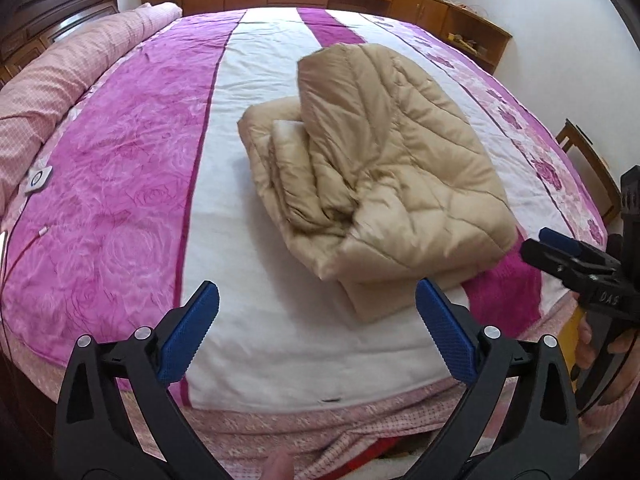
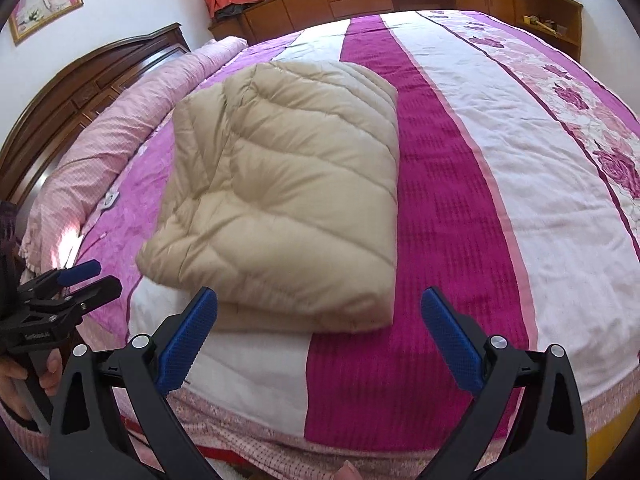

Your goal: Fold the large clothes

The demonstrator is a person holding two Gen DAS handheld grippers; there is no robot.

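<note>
Each gripper had black plastic arms shaped like spring clamps, ending in blue pads with a fine knurled texture. On the left gripper [image 1: 317, 334], round silver rivets sat at the pivots behind the pads, and the right gripper [image 2: 319, 338] matched it. Seen side-on, both bodies carried small pale lettering, too small to read.

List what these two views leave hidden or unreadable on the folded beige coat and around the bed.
- Beige coat: its underside and inner layers are folded out of sight in both views.
- Items in the open shelf: too small, left wrist view.
- Bed front: cut off by both grippers' frames.
</note>
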